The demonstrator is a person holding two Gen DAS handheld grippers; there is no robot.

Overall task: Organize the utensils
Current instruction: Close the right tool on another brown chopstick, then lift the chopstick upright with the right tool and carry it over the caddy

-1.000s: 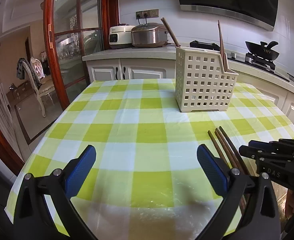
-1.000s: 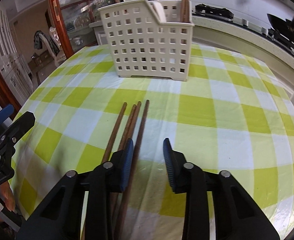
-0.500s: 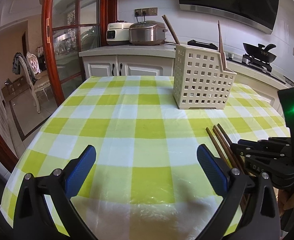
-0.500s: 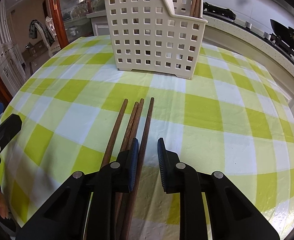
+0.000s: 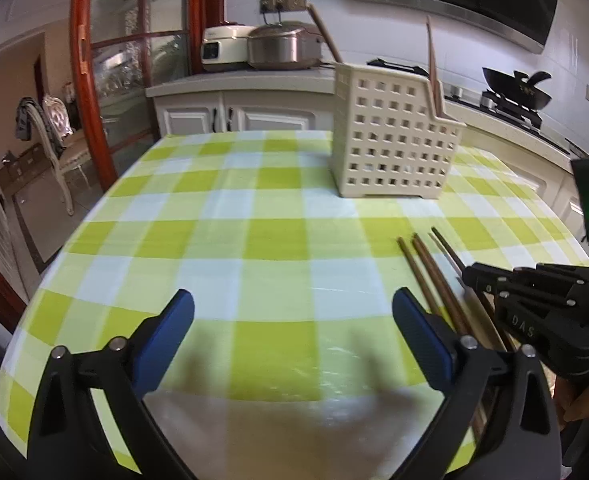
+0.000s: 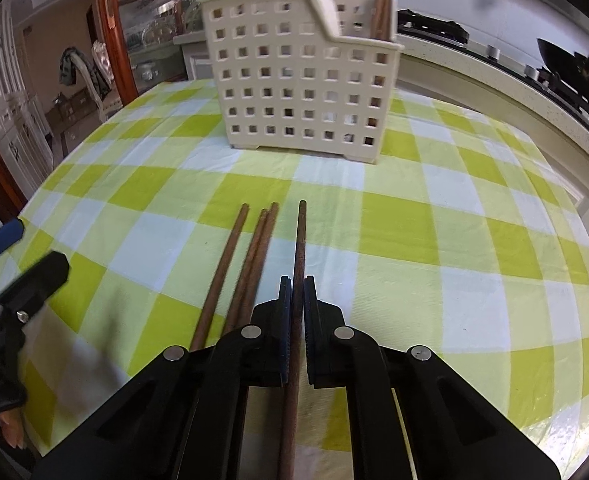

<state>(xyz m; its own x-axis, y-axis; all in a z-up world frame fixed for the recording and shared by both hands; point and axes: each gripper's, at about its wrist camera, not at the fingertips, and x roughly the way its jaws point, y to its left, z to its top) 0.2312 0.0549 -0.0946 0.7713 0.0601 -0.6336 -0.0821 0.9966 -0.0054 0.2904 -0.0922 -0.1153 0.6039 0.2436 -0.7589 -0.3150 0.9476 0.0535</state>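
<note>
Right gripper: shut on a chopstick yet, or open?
Shut. The right gripper has its blue fingers pressed on both sides of one chopstick.

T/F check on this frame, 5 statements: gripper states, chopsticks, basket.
1. The right gripper is shut on one chopstick. True.
2. The left gripper holds a chopstick. False: it is open and holds nothing, above the checked tablecloth.
3. Three more chopsticks lie on the cloth left of the gripped one. True.
4. The white basket lies tipped on its side. False: it stands upright on the cloth.
5. The basket is empty. False: chopsticks already stand upright in it.
</note>
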